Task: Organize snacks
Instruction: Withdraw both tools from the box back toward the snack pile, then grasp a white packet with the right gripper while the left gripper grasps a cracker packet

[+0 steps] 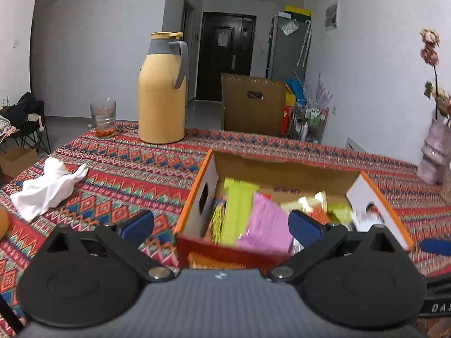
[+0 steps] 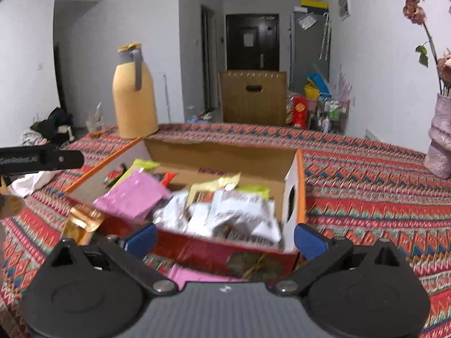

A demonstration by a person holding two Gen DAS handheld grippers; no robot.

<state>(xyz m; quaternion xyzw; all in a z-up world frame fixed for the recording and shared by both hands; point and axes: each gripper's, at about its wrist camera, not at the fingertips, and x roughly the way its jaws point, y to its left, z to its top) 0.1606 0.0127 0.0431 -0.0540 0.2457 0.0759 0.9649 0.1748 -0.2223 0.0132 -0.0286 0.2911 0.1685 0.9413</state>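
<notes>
An open cardboard box with orange edges sits on the patterned tablecloth and holds several snack packets: a pink one, lime-green ones and a gold one. The box also shows in the right wrist view, with the pink packet, white-silver packets and a gold packet inside. My left gripper is open and empty above the box's near edge. My right gripper is open and empty above the near wall, over the white-silver packets. A gold packet lies outside the box at left.
A yellow thermos jug and a glass stand at the table's far side. A white cloth lies at left. A pink vase with dried flowers stands at right. A brown chair back is behind the table.
</notes>
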